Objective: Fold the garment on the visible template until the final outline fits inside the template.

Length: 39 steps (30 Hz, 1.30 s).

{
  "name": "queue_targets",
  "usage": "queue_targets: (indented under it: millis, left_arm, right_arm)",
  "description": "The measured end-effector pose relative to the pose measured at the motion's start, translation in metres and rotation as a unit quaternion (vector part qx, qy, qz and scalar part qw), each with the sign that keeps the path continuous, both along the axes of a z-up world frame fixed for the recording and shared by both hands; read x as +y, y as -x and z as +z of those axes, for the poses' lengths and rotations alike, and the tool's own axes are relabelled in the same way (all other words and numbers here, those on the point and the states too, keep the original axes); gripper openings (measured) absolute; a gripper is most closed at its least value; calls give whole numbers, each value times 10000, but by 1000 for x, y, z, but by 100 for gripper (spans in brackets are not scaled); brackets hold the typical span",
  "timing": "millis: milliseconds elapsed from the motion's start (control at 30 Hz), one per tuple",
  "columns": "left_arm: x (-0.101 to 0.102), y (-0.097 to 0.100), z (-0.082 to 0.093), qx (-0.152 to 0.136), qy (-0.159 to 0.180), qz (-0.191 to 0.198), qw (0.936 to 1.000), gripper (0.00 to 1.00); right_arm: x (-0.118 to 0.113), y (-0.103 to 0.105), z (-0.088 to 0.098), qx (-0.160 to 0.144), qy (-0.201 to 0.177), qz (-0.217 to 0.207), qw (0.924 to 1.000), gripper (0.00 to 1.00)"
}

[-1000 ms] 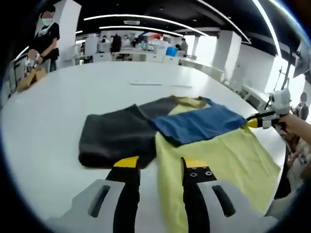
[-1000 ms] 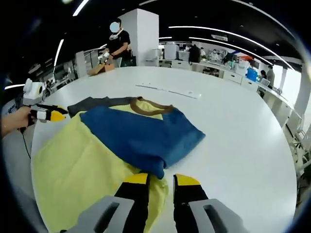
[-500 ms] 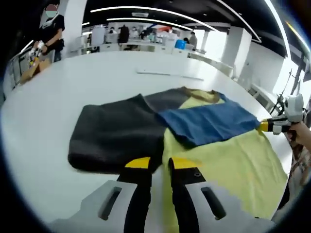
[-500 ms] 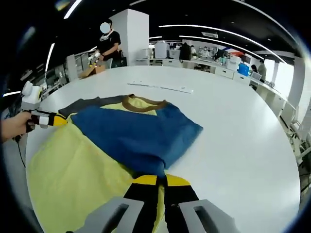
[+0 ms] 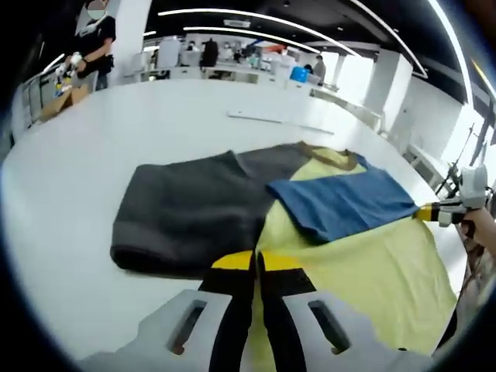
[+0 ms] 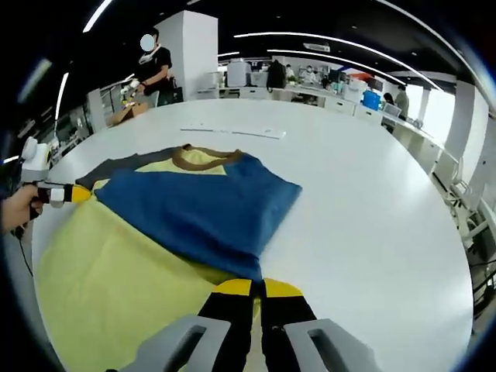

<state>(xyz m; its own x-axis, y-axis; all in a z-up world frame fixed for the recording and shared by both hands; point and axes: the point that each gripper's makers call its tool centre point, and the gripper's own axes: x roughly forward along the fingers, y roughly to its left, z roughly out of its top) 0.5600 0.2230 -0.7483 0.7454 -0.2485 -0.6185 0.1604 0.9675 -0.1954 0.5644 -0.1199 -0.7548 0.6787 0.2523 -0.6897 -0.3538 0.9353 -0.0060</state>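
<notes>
Garment: we saw a colour-block T-shirt in yellow, blue and dark grey lying flat on the wide white table; in the right gripper view the same shirt spread leftward from our jaws.
Panels: the blue sleeve was folded in over the yellow body, and the dark grey sleeve lay spread on the opposite side. In the right gripper view the blue sleeve covered much of the upper yellow area, with the brown neckband at the far edge.
Left tongs: our left gripper had its yellow-tipped black jaws drawn together at the shirt's near edge, where the grey and yellow panels meet; a fold of cloth appeared pinched between them. In the right gripper view we saw it at the far left edge of the shirt, with a hand behind it.
Right tongs: our right gripper likewise had its jaws closed together on the shirt's edge, just below the corner of the blue sleeve. In the left gripper view it touched the shirt's far right edge.
Template: we could not make out any template outline under the shirt.
Surroundings: a thin white strip lay on the table beyond the shirt, and a person in a black top stood at the far side.
</notes>
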Motion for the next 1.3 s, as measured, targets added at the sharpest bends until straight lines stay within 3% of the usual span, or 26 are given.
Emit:
queue_targets:
  millis: [333, 567, 700, 833, 933, 1167, 1233, 1300]
  left_arm:
    - [3, 3, 0, 65, 60, 149, 9999, 0]
    - [1, 3, 0, 46, -25, -7, 10000, 0]
    - [-2, 6, 2, -49, -165, -230, 9996, 14]
    - [-4, 7, 8, -295, -153, -418, 9986, 30]
    - [-1, 8, 13, -455, -164, -440, 9979, 35]
    - [15, 5, 32, -843, -277, -424, 9951, 50]
    - [27, 0, 41, -1113, -540, -338, 9917, 61]
    - [34, -1, 43, -1094, -522, -249, 9923, 70]
  right_arm:
    - [-5, 2, 0, -22, 287, -190, 9994, 0]
    - [-5, 3, 0, 23, 290, -120, 9995, 0]
    - [4, 6, 3, 95, -106, 39, 9999, 2]
    - [7, 5, 13, -52, -347, 107, 9993, 28]
    - [15, 4, 19, -122, -721, 152, 9972, 47]
    - [26, 6, 30, -234, -967, 413, 9942, 75]
    - [28, 6, 34, -283, -1035, 457, 9932, 84]
    - [33, 6, 40, -357, -1171, 579, 9908, 89]
